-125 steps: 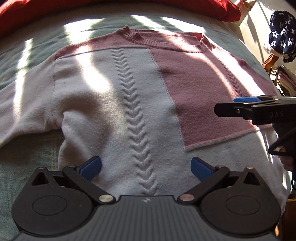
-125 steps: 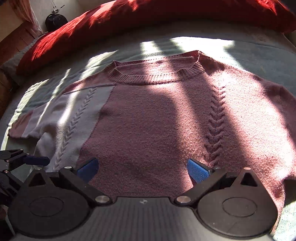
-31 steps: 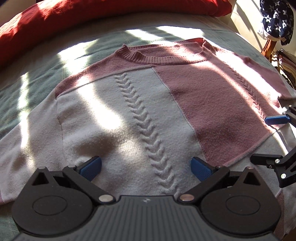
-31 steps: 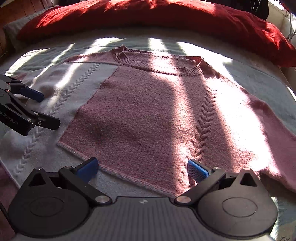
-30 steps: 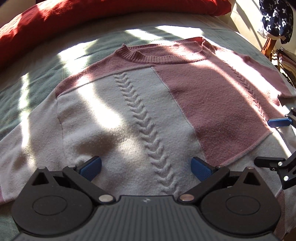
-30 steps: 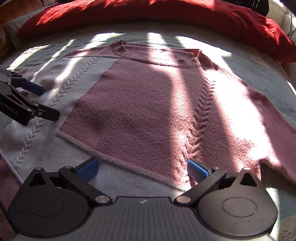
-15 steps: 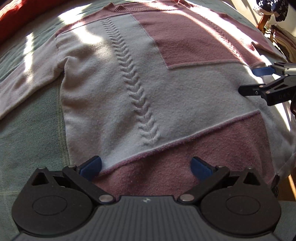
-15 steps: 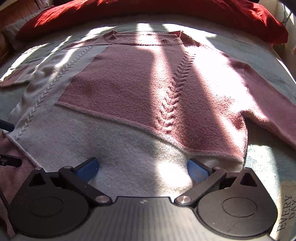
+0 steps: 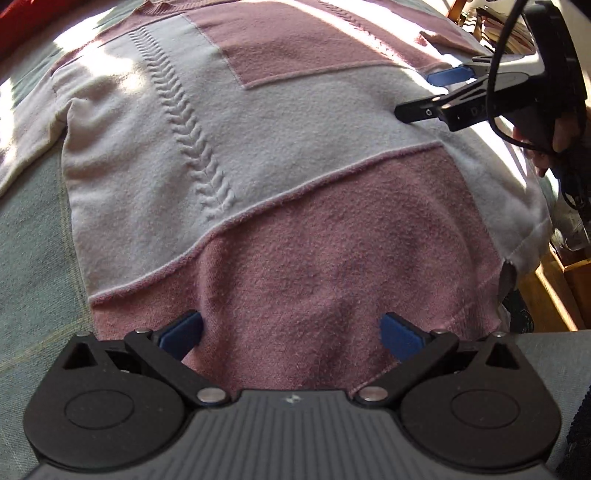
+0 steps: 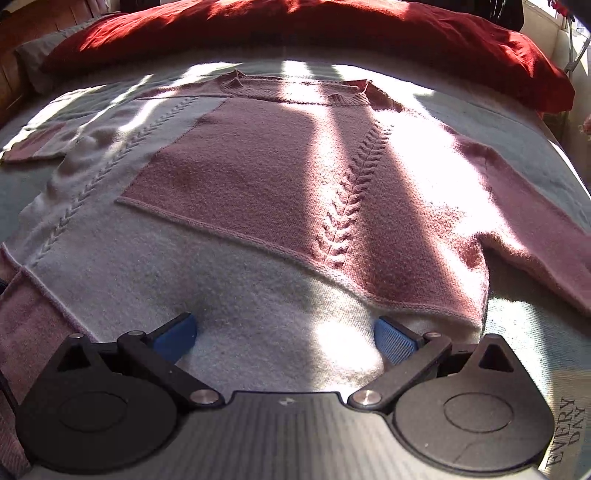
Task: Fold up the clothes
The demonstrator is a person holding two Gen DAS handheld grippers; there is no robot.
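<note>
Sweater (image 9: pixel 258 155): pink and white patchwork knit, spread flat, front up, on the pale green bedspread (image 9: pixel 33 236); sleeves out to both sides
Hem of sweater: nearest both cameras, reaching the bed's edge
Left gripper (image 9: pixel 291 330): fingers spread wide, low over the pink panel at the sweater's hem, pinching nothing
Right gripper (image 10: pixel 284 336): fingers spread wide, over the white band near the sweater's hem, empty; a hand (image 9: pixel 554 125) grips its handle
Red pillow (image 10: pixel 295 33): beyond the sweater's collar
Sunlight: bright stripes across the sweater
</note>
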